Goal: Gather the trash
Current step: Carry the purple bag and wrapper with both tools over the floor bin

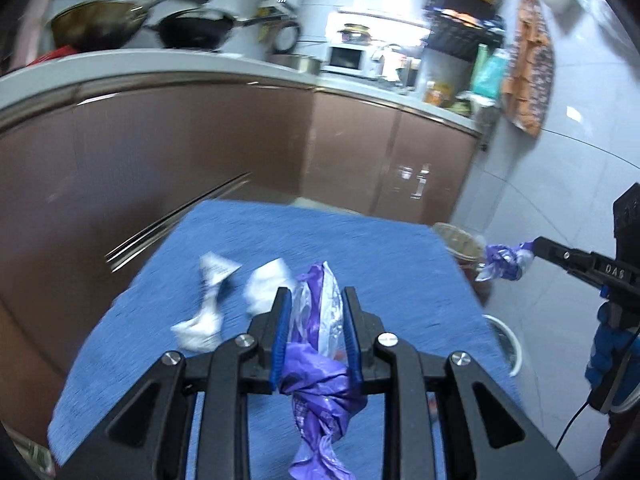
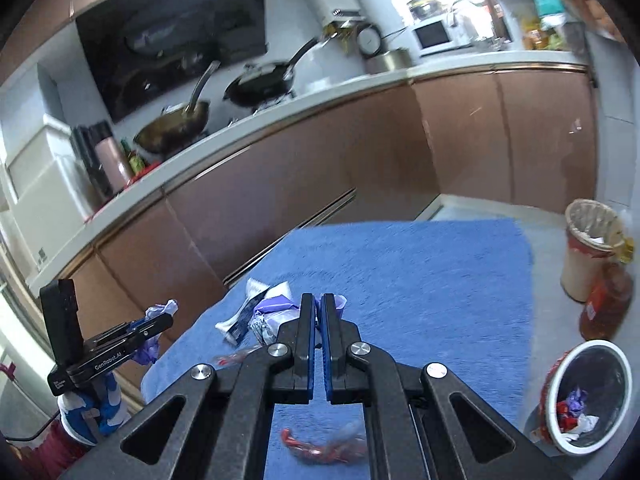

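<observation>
1. Purple wrapper (image 1: 316, 320), crumpled, sits clamped between the blue pads of the left gripper (image 1: 316, 300) above the blue mat (image 1: 360, 248).
2. A second purple wrapper (image 1: 506, 260) is pinched in the clenched right gripper (image 2: 319, 300).
3. White wrappers (image 1: 208, 304) lie on the mat.
4. A round bin (image 2: 588, 392) with trash stands beside the mat's right edge.
</observation>
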